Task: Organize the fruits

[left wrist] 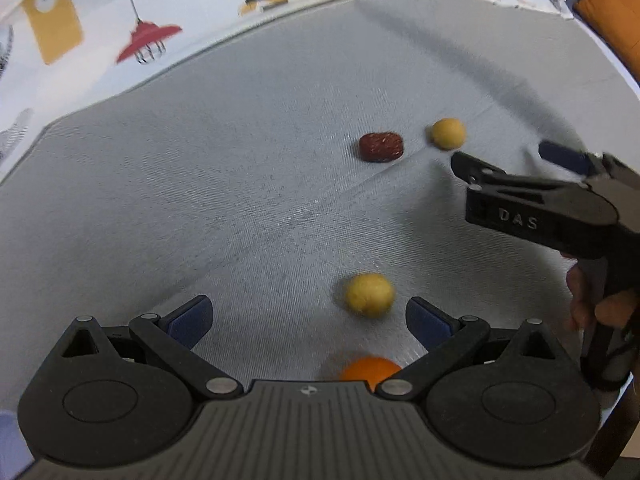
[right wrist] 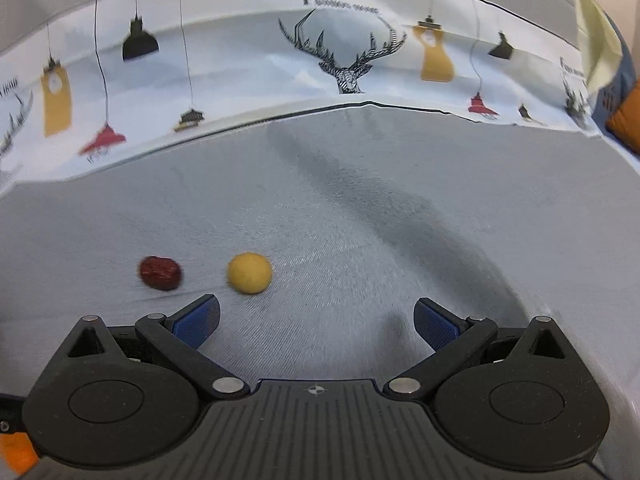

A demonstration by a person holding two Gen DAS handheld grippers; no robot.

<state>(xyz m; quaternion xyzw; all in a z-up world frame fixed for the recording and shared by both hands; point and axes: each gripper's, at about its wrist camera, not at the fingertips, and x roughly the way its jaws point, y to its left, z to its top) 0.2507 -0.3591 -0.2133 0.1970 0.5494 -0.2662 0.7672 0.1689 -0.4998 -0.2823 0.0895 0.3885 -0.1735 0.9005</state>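
On the grey mat (left wrist: 240,200) lie a dark red date (left wrist: 380,147), a yellow round fruit (left wrist: 448,133) beside it, a second yellow fruit (left wrist: 369,294) nearer, and an orange fruit (left wrist: 370,370) partly hidden behind my left gripper body. My left gripper (left wrist: 308,320) is open and empty, the near yellow fruit just ahead between its fingers. My right gripper (right wrist: 316,322) is open and empty; the date (right wrist: 160,273) and yellow fruit (right wrist: 249,273) lie ahead to its left. The right gripper also shows in the left wrist view (left wrist: 520,168), close to the far yellow fruit.
A patterned cloth (right wrist: 320,52) with lamps and deer borders the mat at the back. An orange object (left wrist: 616,16) sits at the far right edge. A hand (left wrist: 600,304) holds the right gripper's handle.
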